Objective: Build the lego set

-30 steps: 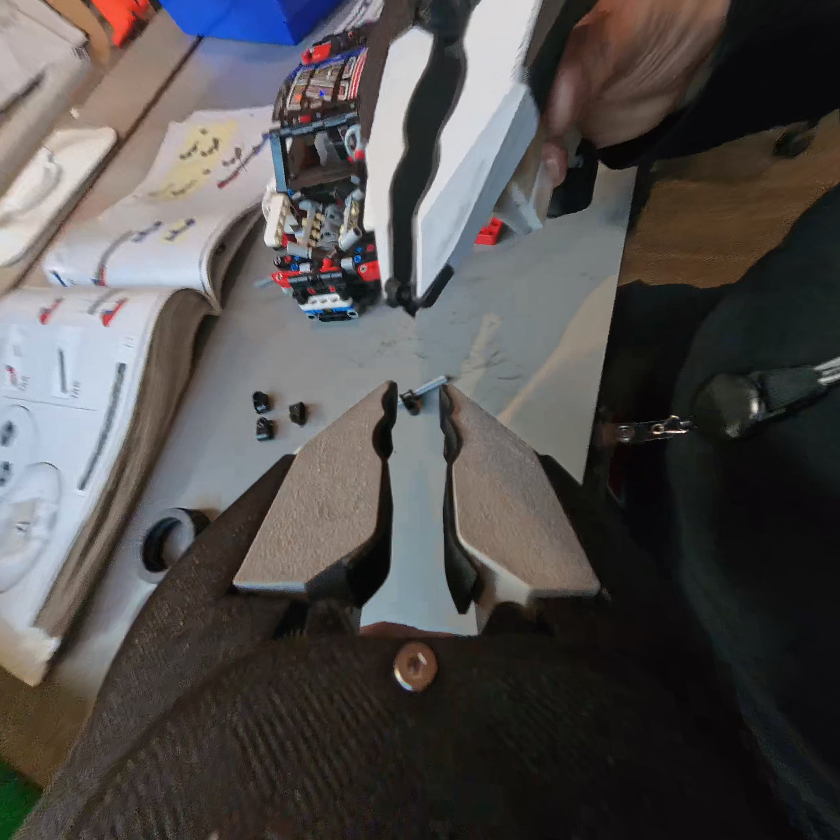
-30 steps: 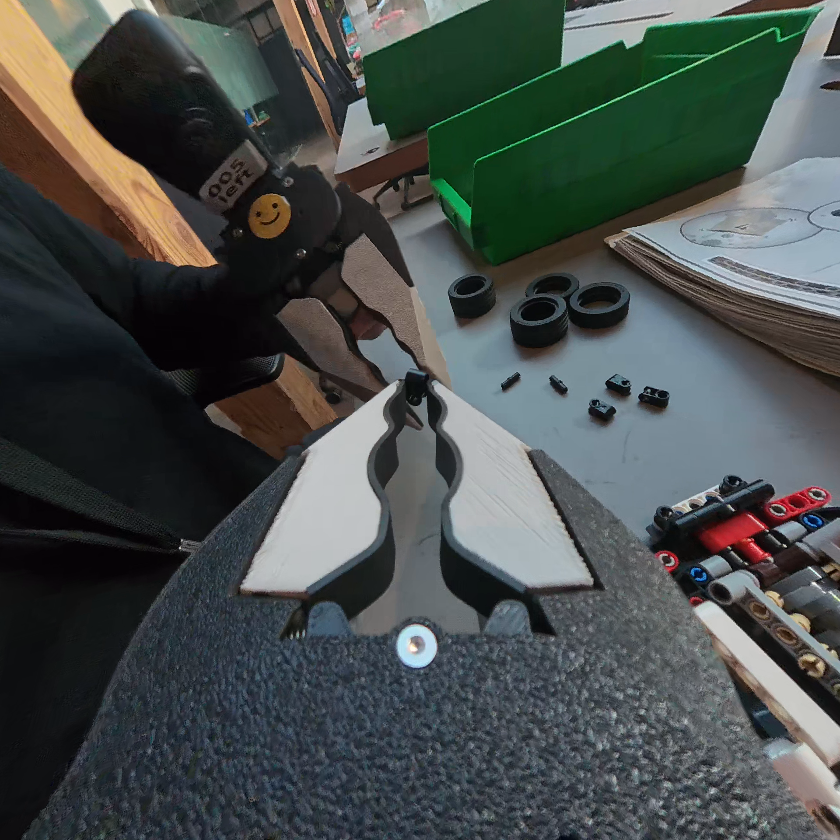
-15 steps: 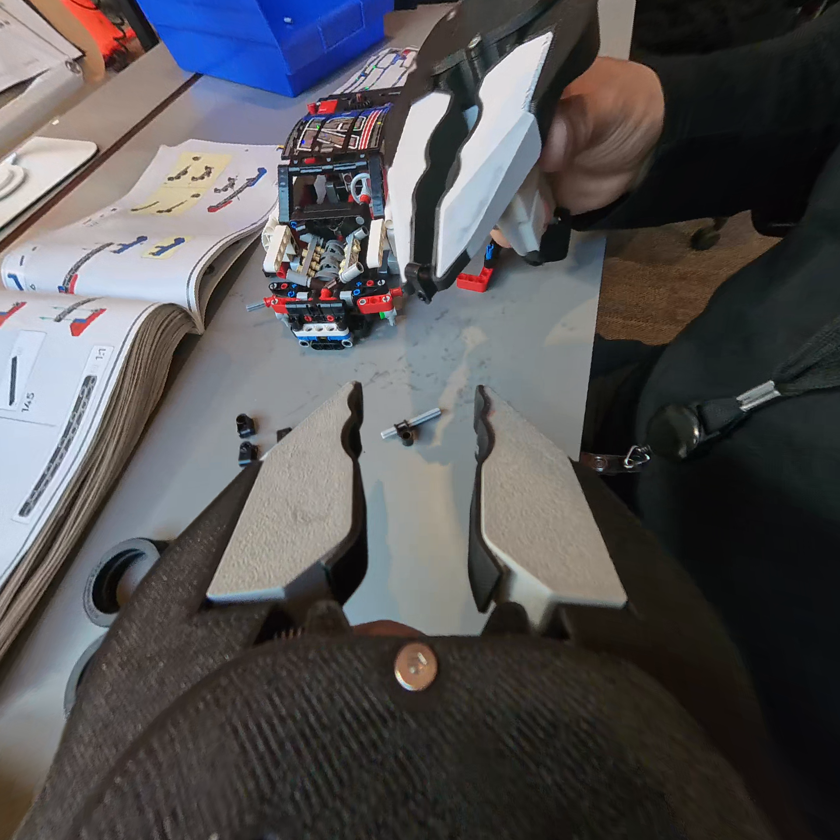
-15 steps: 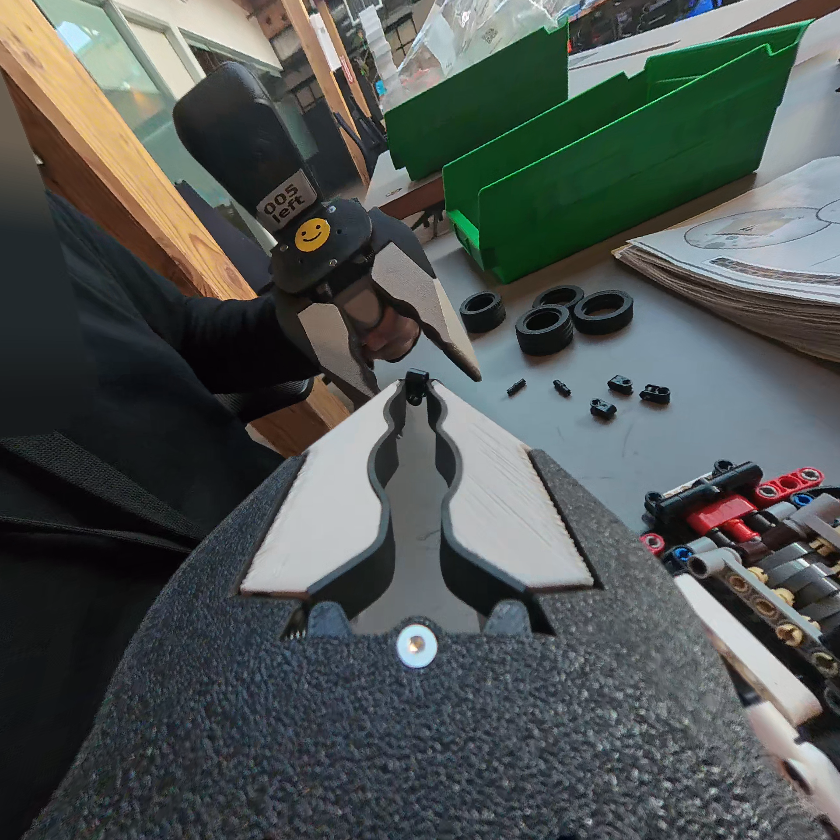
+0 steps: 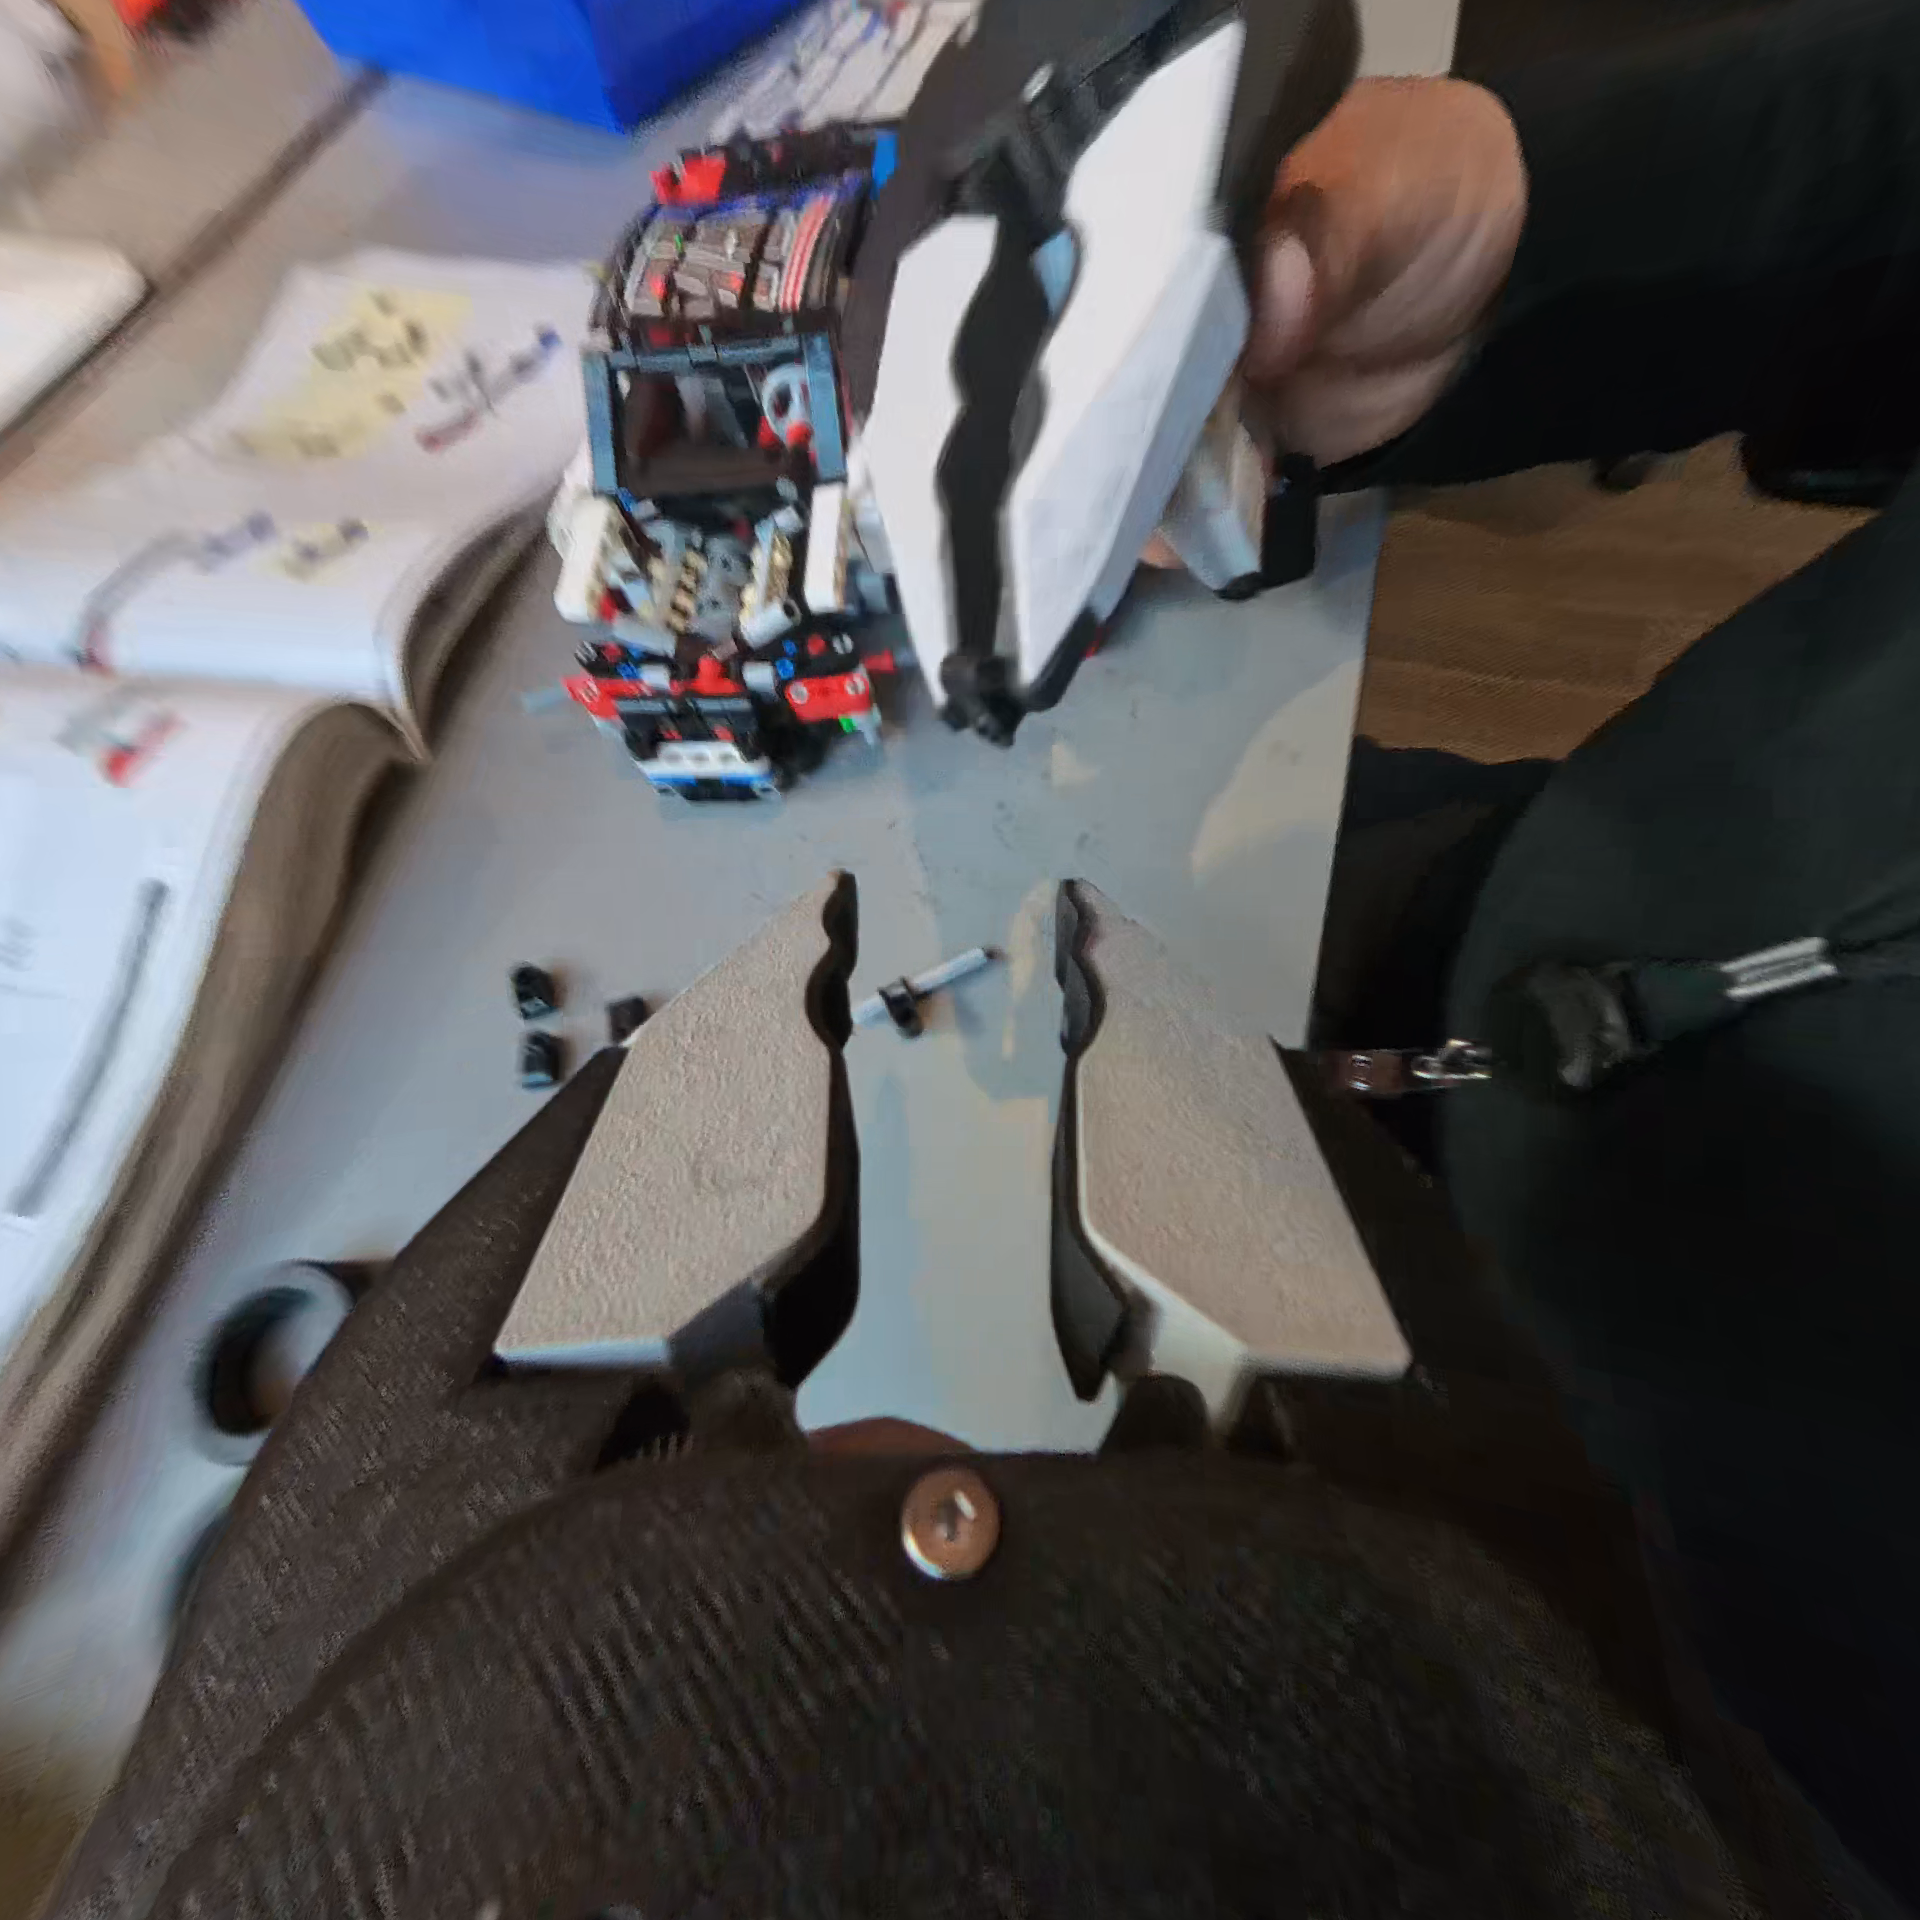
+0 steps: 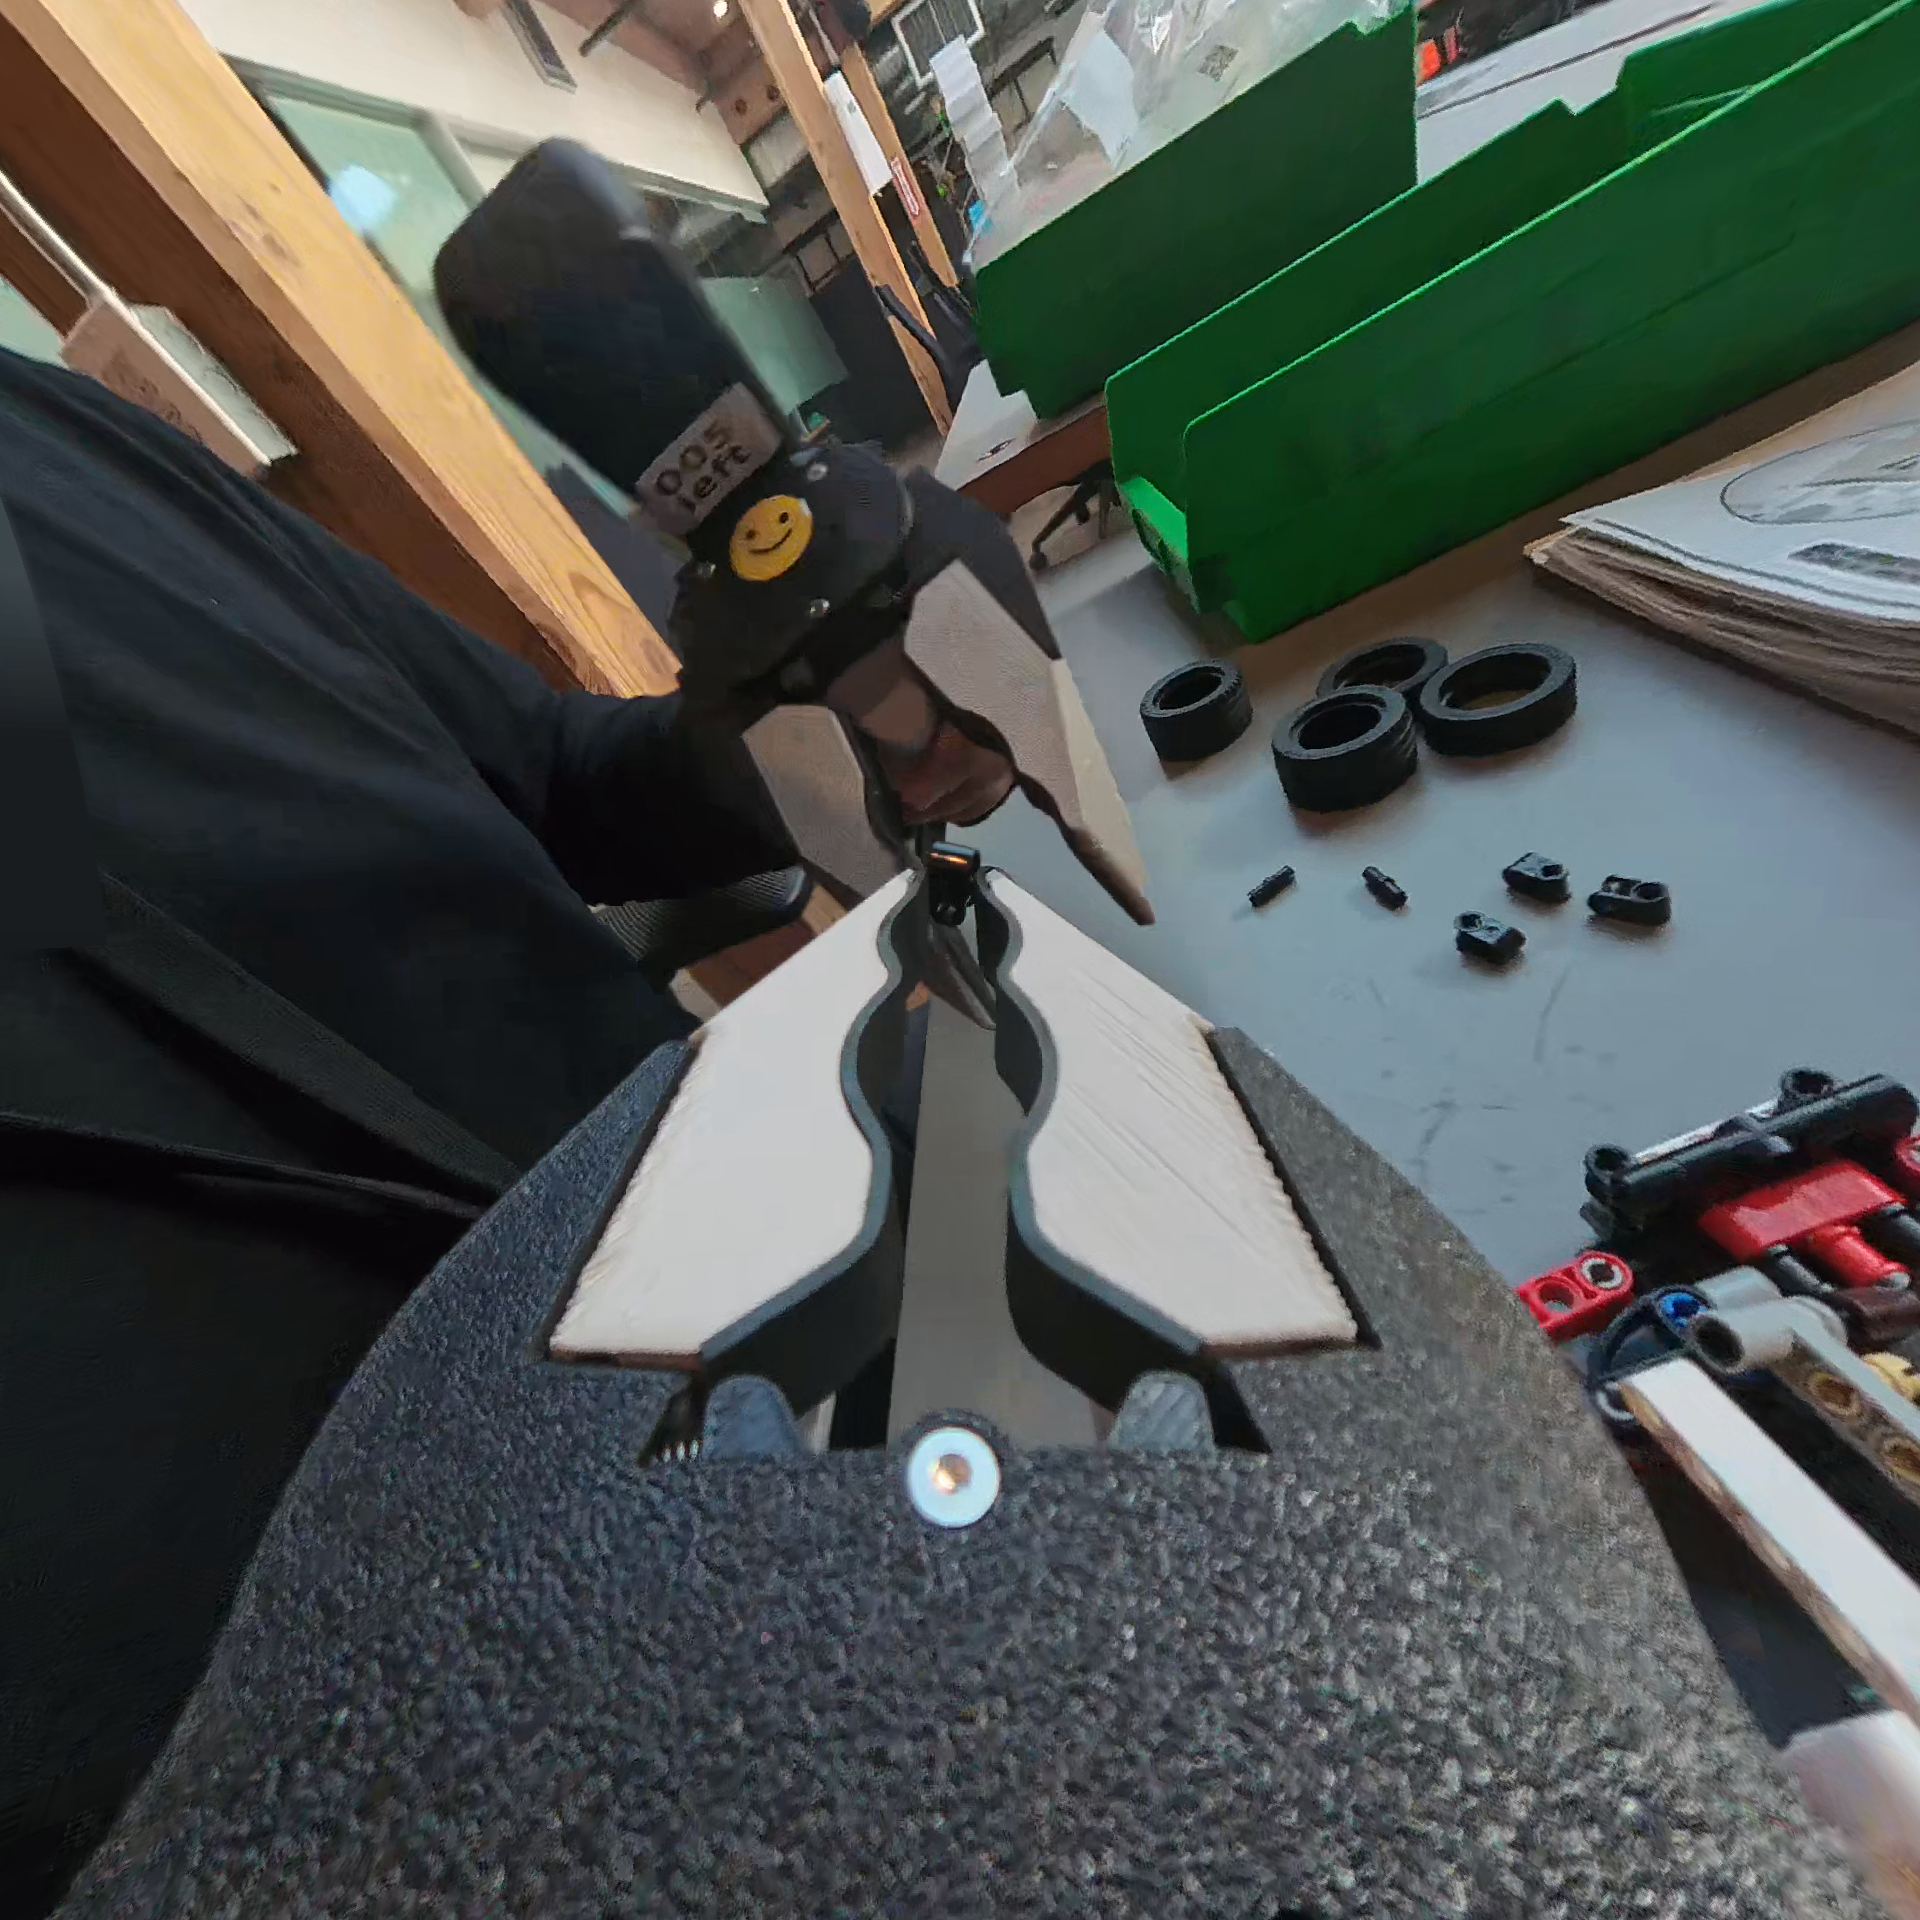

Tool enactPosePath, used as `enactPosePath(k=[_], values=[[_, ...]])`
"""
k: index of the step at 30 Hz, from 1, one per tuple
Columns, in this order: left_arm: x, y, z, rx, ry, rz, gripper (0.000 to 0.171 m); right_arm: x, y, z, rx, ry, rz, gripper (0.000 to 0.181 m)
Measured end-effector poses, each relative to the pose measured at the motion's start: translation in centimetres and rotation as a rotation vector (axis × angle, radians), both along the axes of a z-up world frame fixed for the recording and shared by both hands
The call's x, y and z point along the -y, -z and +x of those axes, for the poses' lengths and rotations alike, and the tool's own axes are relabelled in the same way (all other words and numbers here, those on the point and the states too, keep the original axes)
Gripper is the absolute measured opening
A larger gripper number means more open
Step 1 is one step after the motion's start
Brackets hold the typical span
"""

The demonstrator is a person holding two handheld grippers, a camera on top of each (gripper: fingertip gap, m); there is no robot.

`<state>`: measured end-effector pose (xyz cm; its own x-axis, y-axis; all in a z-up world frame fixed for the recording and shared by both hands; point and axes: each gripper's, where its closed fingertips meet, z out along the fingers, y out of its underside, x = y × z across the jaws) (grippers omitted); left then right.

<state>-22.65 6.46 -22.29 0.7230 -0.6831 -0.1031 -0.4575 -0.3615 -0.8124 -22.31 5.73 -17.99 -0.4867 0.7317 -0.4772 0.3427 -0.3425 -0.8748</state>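
While the right gripper (image 6: 948, 883) pinches a small black piece (image 6: 951, 871), the axle pin (image 5: 925, 987) lies between the spread left gripper (image 5: 956, 909) tips.

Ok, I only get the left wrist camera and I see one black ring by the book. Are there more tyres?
Observer: Yes, four black tyres lie clustered on the grey table.
Operator: What's behind them?
Observer: A green bin stands right behind them.
Operator: What's the white gripper pinching?
Observer: The right gripper is shut on a small black piece poking past its fingertips.
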Motion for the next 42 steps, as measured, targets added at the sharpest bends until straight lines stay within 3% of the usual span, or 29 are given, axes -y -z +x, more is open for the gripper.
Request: enactPosePath(k=[2, 5, 13, 15, 17, 20, 27, 32, 42], values=[[0.8, 0.1, 0.0, 0.124, 0.018, -0.089, 0.030, -0.2, 0.2, 0.1, -0.039, 0.018, 0.099, 0.008], [1.5, -1.2, 0.0, 0.234, 0.045, -0.091, 0.021, -0.3, 0.5, 0.4, -0.080, 0.017, 0.228, 0.008], [2.2, -1.2, 1.7, 0.182, 0.129, -0.091, 0.023, 1.0, -0.2, 0.7, -0.146, -0.040, 0.283, 0.008], [1.5, -1.5, 1.4, 0.189, 0.097, -0.062, 0.023, 1.0, -0.1, 0.5, -0.121, -0.031, 0.236, 0.008], [0.1, -2.4, -0.1, 0.099, 0.003, 0.086, 0.027, 0.9, 0.4, 0.2, -0.036, -0.029, 0.123, 0.008], [0.5, -3.8, 0.4, -0.062, 0.032, 0.282, 0.023, 0.9, -0.1, 0.1, -0.007, -0.040, -0.042, 0.007], [0.6, -4.6, 0.7, -0.244, 0.036, 0.462, 0.018, 1.3, -0.7, -0.1, 0.008, -0.097, -0.207, 0.008], [0.8, -4.1, 1.0, -0.291, 0.062, 0.468, 0.011, 1.7, -0.7, -0.1, 0.017, -0.118, -0.228, 0.008], [1.4, -4.4, 0.8, -0.216, 0.064, 0.450, 0.021, 2.1, -1.3, -0.6, 0.021, -0.141, -0.321, 0.008]])
